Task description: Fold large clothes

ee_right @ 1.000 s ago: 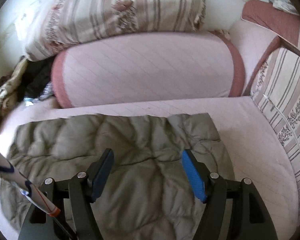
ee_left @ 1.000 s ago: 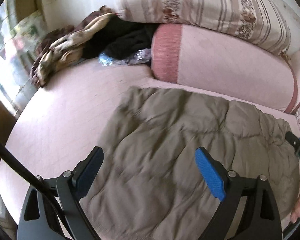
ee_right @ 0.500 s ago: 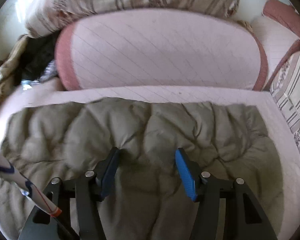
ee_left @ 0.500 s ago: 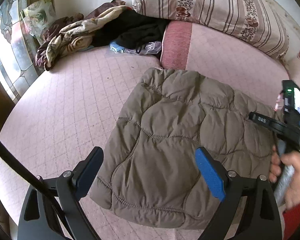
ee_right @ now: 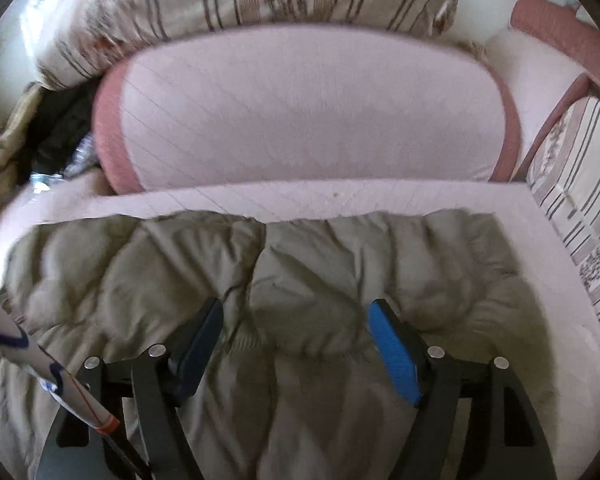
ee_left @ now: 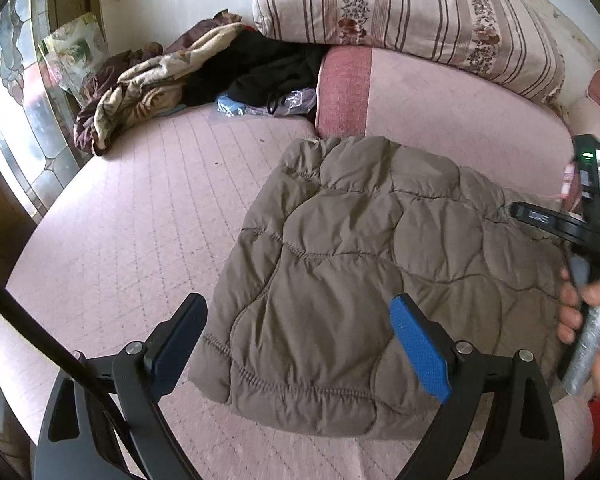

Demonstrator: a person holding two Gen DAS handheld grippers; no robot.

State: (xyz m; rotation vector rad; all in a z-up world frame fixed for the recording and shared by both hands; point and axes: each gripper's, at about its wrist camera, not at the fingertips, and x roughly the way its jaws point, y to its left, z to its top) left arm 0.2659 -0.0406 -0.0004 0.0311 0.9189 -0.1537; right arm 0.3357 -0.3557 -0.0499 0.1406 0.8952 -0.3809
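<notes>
An olive-green quilted jacket (ee_left: pixel 364 264) lies folded into a rough rectangle on the pink bed cover (ee_left: pixel 132 216). My left gripper (ee_left: pixel 300 348) is open, held above the jacket's near left corner, holding nothing. My right gripper (ee_right: pixel 296 340) is open, low over the jacket (ee_right: pixel 308 280), its fingers straddling a raised fold near the jacket's middle. The right gripper's body and the hand holding it show in the left wrist view (ee_left: pixel 580 248) at the jacket's right edge.
A pink bolster (ee_left: pixel 432 108) lies behind the jacket with a striped floral pillow (ee_left: pixel 400 12) on top. A heap of beige, maroon and black clothes (ee_left: pixel 172 80) sits at the back left by a window. A striped cushion (ee_right: pixel 572 208) is at the right.
The left gripper has pulled back and up, so the whole folded jacket now shows. The right gripper has moved lower and forward over the jacket, and its fingers stand a little closer together.
</notes>
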